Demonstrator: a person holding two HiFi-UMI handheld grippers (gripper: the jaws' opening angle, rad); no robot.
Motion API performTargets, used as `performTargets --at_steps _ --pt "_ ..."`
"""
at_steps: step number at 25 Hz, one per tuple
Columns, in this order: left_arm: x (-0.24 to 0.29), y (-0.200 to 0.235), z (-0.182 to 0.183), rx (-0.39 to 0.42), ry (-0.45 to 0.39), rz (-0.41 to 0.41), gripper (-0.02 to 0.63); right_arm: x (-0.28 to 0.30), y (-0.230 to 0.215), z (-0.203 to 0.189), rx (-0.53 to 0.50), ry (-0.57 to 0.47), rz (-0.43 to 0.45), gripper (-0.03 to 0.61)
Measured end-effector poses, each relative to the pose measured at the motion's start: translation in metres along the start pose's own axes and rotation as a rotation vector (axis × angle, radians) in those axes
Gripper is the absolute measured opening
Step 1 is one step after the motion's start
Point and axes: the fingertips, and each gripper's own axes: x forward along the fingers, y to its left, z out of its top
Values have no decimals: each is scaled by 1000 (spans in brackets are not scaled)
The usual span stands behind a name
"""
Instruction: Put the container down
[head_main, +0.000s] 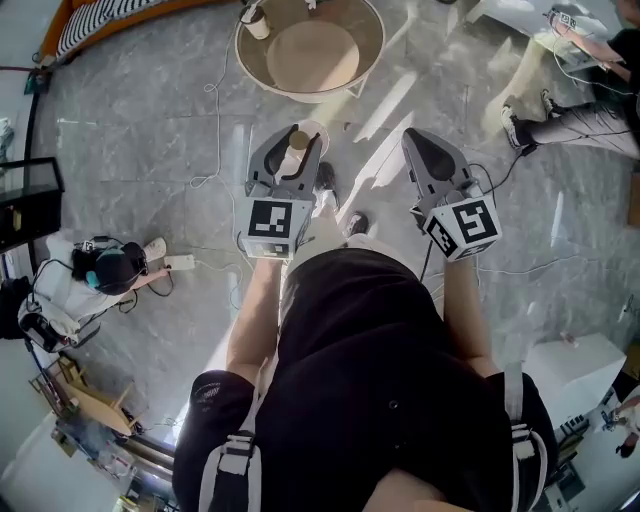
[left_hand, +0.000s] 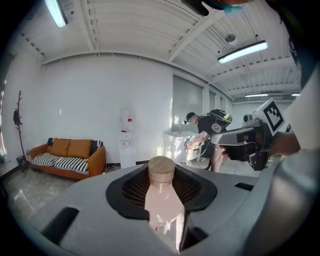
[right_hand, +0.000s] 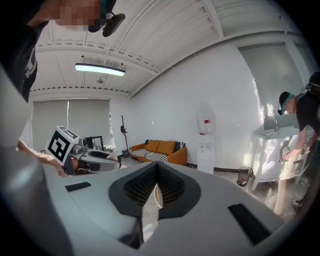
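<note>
The container is a small pale bottle (left_hand: 163, 205) with a round wooden lid (left_hand: 161, 168). My left gripper (left_hand: 161, 182) is shut on it, and the lid pokes out past the jaws. In the head view the bottle (head_main: 298, 140) sits upright in the left gripper (head_main: 290, 150), held in the air above the grey floor. My right gripper (right_hand: 156, 189) is shut with nothing between its jaws; only a thin slit shows. It hangs level with the left one, in the head view at right (head_main: 418, 145).
A round wooden table (head_main: 366, 55) stands ahead with a small jar (head_main: 256, 21) on it. Cables run over the marble floor (head_main: 140, 150). An orange sofa (left_hand: 67, 155), a water dispenser (left_hand: 127, 145), a white counter (right_hand: 272, 137) and another person (left_hand: 210, 137) are around the room.
</note>
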Motion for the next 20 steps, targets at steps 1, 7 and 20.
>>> performTargets --at_steps 1,7,20 --pt "7 7 2 3 -1 -1 144 9 -3 3 -1 1 0 5" --pt "45 44 11 3 3 -21 144 57 -24 23 4 -3 -13 5" --pt "100 89 25 -1 2 -77 144 109 -49 32 43 6 -59 5"
